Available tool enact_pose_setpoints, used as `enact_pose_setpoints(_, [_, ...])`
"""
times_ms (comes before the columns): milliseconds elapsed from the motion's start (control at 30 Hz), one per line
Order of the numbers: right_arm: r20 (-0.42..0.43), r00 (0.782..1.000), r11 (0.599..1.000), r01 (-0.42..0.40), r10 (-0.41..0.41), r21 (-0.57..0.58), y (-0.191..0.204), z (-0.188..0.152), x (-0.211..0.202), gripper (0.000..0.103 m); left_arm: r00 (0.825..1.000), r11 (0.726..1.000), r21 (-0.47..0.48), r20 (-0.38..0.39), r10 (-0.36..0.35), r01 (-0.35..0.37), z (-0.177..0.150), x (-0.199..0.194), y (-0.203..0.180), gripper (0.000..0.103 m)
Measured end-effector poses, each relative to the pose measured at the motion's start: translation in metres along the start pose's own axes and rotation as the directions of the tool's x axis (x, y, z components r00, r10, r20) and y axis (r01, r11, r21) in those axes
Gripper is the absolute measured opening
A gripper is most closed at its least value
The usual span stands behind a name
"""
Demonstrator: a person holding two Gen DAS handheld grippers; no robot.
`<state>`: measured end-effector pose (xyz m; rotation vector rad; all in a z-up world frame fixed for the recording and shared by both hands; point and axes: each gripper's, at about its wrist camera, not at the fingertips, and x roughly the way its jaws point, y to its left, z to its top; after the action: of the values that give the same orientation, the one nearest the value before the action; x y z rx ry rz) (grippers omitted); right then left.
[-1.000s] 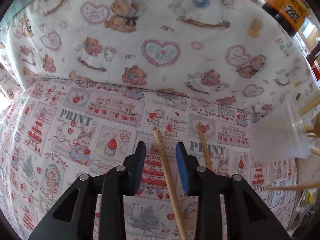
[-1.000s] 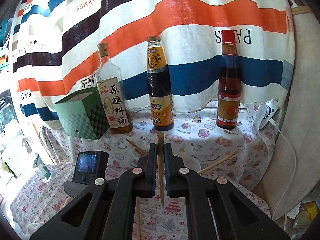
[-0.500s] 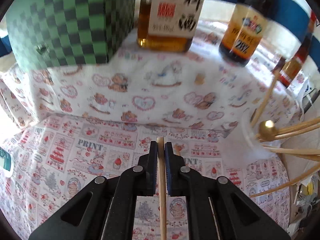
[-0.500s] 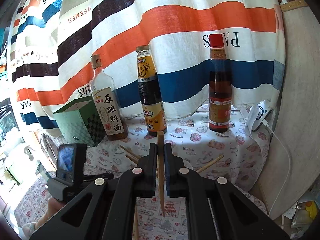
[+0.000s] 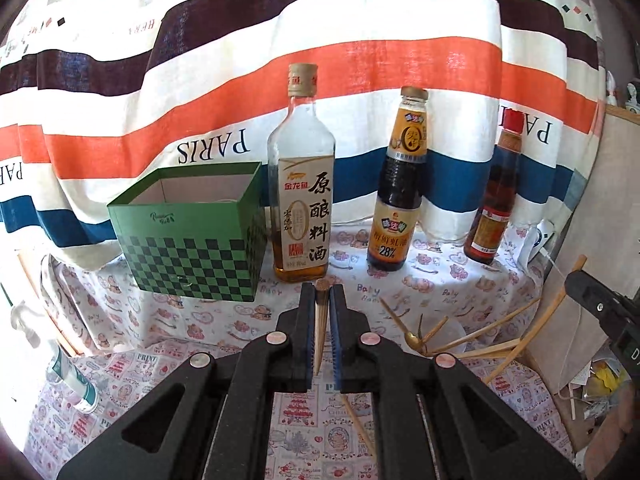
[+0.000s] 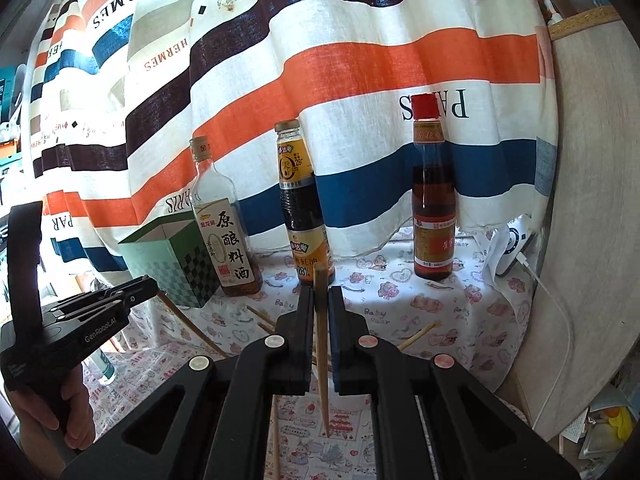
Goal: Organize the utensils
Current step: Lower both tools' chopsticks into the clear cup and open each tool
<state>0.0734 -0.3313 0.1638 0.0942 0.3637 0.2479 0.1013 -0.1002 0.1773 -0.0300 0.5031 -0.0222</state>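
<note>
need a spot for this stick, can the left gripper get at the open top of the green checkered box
Probably yes. The green checkered box stands open-topped just ahead-left of the left gripper, nothing between; the cooking wine bottle crowds its right side.

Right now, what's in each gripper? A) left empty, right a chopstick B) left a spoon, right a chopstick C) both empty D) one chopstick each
D: the left gripper is shut on a wooden chopstick, and the right gripper is shut on another chopstick.
</note>
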Motion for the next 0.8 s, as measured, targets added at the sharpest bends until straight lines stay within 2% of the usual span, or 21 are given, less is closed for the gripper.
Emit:
enact_pose_setpoints(233, [0.058, 0.998, 0.999, -0.022, 0.019, 0.045, -0.015, 0.005, -0.008, 0.008, 0.999, 0.999, 0.042, 0.032, -0.019, 0.018, 0.009, -0.005, -0.023, 0.006])
enact_pose_setpoints(367, [0.121, 0.991, 0.995, -0.059, 0.049, 0.08, -0.024, 0.006, -0.013, 0.008, 0.997, 0.997, 0.032, 0.03, -0.07, 0.069, 0.017, -0.003, -0.033, 0.006])
enact_pose_setpoints(433, [0.18, 0.982, 0.992, -0.079, 0.059, 0.101, -0.028, 0.005, -0.019, 0.008, 0.995, 0.995, 0.033, 0.031, -0.098, 0.097, 0.02, -0.003, -0.039, 0.006])
enact_pose_setpoints(533, [0.289, 0.957, 0.986, -0.067, 0.021, 0.152, -0.035, 0.0, -0.025, 0.008, 0.986, 0.987, 0.02, 0.04, -0.162, 0.162, 0.025, -0.004, -0.048, 0.006])
enact_pose_setpoints(600, [0.324, 0.946, 0.98, -0.06, -0.005, 0.19, -0.04, -0.004, -0.023, 0.008, 0.978, 0.979, 0.013, 0.036, -0.205, 0.205, 0.029, -0.003, -0.055, 0.006])
enact_pose_setpoints(700, [0.321, 0.946, 0.975, -0.036, -0.037, 0.219, -0.05, -0.006, -0.013, 0.008, 0.966, 0.966, -0.022, 0.03, -0.256, 0.257, 0.038, 0.0, -0.066, 0.006])
enact_pose_setpoints(800, [0.306, 0.95, 0.965, -0.024, -0.059, 0.261, -0.061, -0.008, -0.002, 0.008, 0.961, 0.963, -0.021, 0.074, -0.268, 0.27, 0.049, 0.001, -0.079, 0.006])
